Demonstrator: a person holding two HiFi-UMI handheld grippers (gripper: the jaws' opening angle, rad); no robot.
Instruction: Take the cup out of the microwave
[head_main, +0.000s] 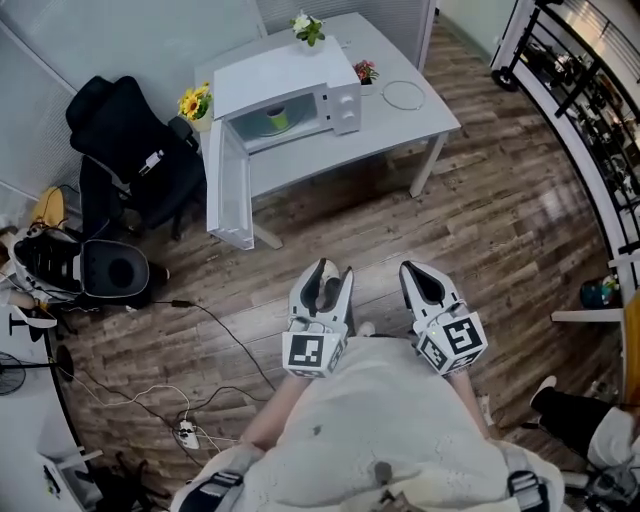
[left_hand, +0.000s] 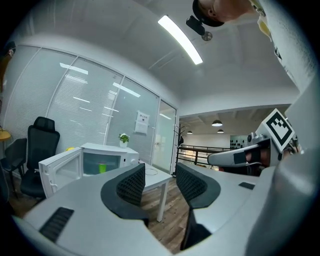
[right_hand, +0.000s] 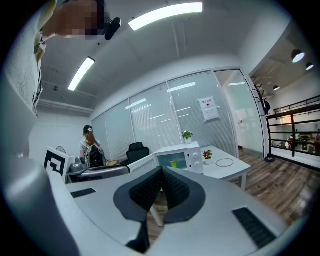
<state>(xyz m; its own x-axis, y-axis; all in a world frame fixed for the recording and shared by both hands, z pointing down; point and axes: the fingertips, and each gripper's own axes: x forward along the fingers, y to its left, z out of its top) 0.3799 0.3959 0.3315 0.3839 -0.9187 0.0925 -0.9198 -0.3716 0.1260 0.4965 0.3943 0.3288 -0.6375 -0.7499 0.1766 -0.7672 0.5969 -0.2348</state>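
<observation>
Wood-plank floor (head_main: 500, 230) with a streaky brown grain fills most of our view, and a smooth white table (head_main: 425, 120) stands on it. On top sits a boxy white microwave (head_main: 285, 72) with its flat door (head_main: 226, 190) swung wide open. The cup (head_main: 276, 118), a small lime-green cylinder, is inside the cavity, though it's too tiny for us to tell the material. Our left gripper (head_main: 335, 270) has its ribbed black pads (left_hand: 131, 184) apart, nothing between them. Our right gripper (head_main: 412, 270) has its pads pressed together, empty. Both are well short of the table.
</observation>
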